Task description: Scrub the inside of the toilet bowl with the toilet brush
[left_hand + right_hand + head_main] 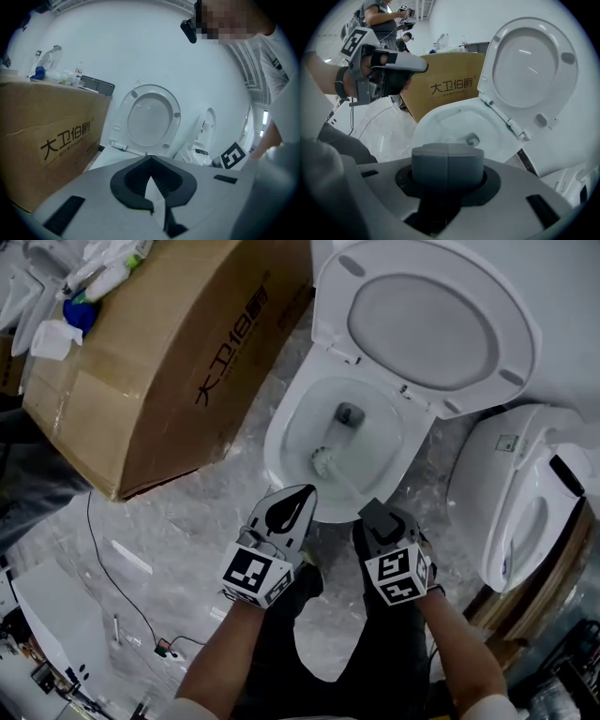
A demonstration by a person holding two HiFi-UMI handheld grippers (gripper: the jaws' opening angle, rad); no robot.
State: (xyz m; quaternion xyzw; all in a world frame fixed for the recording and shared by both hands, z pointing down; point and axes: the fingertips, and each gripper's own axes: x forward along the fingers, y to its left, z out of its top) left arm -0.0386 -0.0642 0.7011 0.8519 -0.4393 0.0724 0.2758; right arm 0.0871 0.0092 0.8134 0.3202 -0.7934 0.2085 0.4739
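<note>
Far left, big cardboard box (159, 362) w/ bottles (103, 273) on top crowds the toilet bowl (281, 432), whose lid (427, 320) stands up at far centre. Spare toilet (525, 512) sits near right, so swing room is tight both sides. Right gripper (378, 514) is at the near rim, jaws pressed together; toilet brush (324, 462) handle runs up into them, so prob. clamped on it. Brush head is inside the bowl, low on near-left wall, near the drain (349, 414). Left gripper (305, 491) hangs beside the rim, tips together, holding nothing. Scrubbing looks under way; next calls for sweeping the head round the wall w/o knocking the rim.
</note>
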